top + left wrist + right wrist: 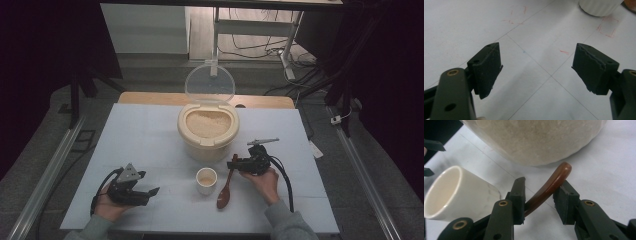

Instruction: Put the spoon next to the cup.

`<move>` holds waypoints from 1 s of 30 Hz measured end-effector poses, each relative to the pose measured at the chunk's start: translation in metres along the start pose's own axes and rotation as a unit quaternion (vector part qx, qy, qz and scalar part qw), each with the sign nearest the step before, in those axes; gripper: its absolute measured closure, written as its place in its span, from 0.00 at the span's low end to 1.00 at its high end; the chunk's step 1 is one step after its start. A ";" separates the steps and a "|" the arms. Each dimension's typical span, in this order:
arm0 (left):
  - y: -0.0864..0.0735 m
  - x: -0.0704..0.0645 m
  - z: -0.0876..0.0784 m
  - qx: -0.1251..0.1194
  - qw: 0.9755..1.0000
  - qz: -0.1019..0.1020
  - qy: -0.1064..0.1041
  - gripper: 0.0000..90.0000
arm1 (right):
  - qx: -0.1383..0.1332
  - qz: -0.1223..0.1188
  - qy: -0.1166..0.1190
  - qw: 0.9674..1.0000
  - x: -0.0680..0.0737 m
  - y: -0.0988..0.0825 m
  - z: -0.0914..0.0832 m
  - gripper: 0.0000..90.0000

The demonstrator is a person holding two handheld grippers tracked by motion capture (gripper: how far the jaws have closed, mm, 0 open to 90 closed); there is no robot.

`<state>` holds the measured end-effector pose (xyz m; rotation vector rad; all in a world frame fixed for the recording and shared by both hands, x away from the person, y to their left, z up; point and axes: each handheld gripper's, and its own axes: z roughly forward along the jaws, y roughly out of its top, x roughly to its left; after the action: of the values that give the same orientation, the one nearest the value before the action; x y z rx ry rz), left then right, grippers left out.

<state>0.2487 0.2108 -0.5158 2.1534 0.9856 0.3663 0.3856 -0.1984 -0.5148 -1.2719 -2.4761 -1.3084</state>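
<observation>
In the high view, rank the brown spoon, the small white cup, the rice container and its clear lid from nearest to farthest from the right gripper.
1. Brown spoon: its handle sits between the jaws of the right gripper.
2. Small white cup: just left of the spoon.
3. Rice container: behind the cup, table centre.
4. Clear lid: raised at the container's far edge.

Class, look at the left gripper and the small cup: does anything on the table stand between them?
Nothing visible does. The left gripper rests open on the table, and bare surface lies between it and the cup. The spoon lies on the cup's far side, its handle between the right gripper's jaws.
</observation>
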 end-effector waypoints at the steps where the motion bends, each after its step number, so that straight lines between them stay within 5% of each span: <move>1: 0.000 0.000 0.000 0.000 1.000 0.000 0.000 0.25 | -0.001 -0.004 -0.006 1.000 0.001 0.000 0.000 0.68; 11: 0.000 -0.001 0.000 -0.001 1.000 0.003 -0.001 0.25 | -0.006 -0.040 -0.044 0.998 0.002 -0.002 0.004 0.61; 20: 0.000 -0.001 0.001 -0.001 1.000 0.006 -0.003 0.25 | -0.002 -0.050 -0.079 0.996 0.000 -0.003 0.007 0.50; 25: 0.000 -0.001 0.001 -0.001 1.000 0.006 -0.003 0.25 | -0.027 -0.057 -0.091 0.994 -0.002 -0.001 0.001 0.46; 30: 0.000 -0.001 0.001 -0.002 1.000 0.005 -0.004 0.25 | -0.045 -0.070 -0.076 0.994 -0.002 -0.003 -0.018 0.48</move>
<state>0.2482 0.2099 -0.5164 2.1557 0.9697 0.3639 0.3795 -0.2134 -0.5055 -1.2822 -2.6840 -1.4194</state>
